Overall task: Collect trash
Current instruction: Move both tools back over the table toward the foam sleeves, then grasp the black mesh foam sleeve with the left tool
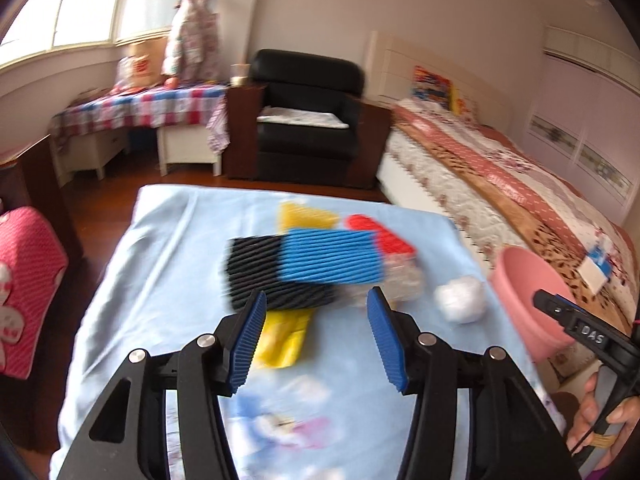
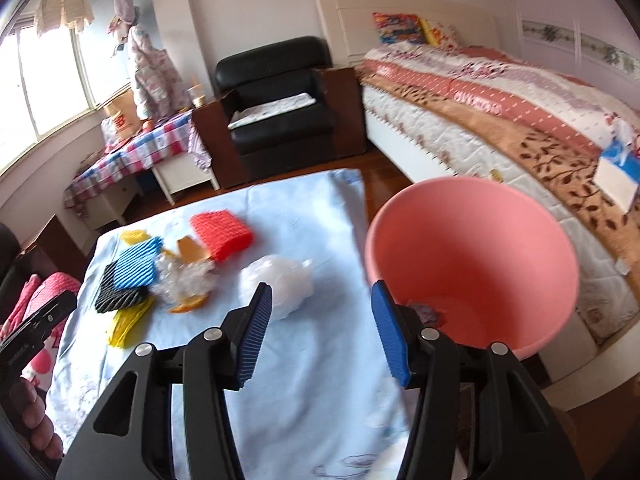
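On the light blue cloth [image 2: 312, 360] that covers the table lies the trash: a black foam net [image 1: 260, 276] under a blue foam net [image 1: 332, 256], a red net [image 2: 220, 236], yellow wrappers [image 1: 282, 340], a crumpled clear film [image 2: 184, 280] and a white plastic ball [image 2: 276, 284]. At lower centre of each view, the left gripper [image 1: 316, 336] and the right gripper [image 2: 322, 332] both stand spread, with nothing between the pads. The pink bucket [image 2: 472, 264] sits at the right, seemingly beyond the table's edge, with a scrap already inside.

I judge these risks: the light nets overlap, so a pinch may lift two or drag the cloth; the left view is blurred, so aim may suffer; a careless drop may miss the bucket.

Behind are a black armchair [image 2: 276, 96], a bed [image 2: 500, 108] and a window [image 1: 60, 4].
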`<state>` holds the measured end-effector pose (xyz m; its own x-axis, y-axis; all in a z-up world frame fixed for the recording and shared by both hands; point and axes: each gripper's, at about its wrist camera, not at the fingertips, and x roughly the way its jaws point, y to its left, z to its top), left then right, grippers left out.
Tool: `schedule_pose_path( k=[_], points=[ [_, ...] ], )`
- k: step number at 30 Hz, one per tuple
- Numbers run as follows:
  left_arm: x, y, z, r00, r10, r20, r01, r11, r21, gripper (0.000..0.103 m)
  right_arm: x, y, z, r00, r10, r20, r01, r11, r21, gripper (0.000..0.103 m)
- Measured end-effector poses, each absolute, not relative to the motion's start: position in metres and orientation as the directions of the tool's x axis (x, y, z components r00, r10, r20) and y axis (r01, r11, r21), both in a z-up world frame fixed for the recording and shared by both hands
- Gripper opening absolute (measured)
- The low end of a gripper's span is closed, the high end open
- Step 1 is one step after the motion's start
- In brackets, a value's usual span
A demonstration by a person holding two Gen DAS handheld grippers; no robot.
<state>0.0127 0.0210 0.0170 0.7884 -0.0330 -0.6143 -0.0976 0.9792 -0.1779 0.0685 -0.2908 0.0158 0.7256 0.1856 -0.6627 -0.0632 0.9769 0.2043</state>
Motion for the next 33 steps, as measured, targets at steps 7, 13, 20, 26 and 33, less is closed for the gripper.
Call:
schedule_pose_path(
  k=[7,13,20,26,33],
  points=[
    [-0.002,0.063,-0.006,0.752,0.028,-0.658,-0.195,0.964,-0.181,0.052,0.065,-0.257,0.007,0.687,0.265,-0.676,-0.157,0.963,0.218,0.053],
    [0.009,0.078,-0.014,0.735,0.000,-0.678,-0.223,0.944,-0.241,0.052,0.066,-0.223,0.002,0.650,0.333,-0.683,-0.254,0.942,0.219,0.053],
    [0.055,0.081,-0.023,0.706,-0.044,-0.707,-0.249,0.919,-0.306,0.058,0.073,-0.200,0.005,0.624,0.381,-0.682,-0.315,0.922,0.226,0.053],
    [0.084,0.092,-0.046,0.660,-0.111,-0.743,-0.297,0.870,-0.394,0.056,0.096,-0.174,0.015,0.599,0.438,-0.671,-0.364,0.895,0.259,0.053],
    [0.090,0.096,-0.058,0.657,-0.169,-0.734,-0.276,0.853,-0.443,0.002,0.131,-0.147,0.024,0.589,0.482,-0.648,-0.408,0.870,0.277,0.053]
  ],
)
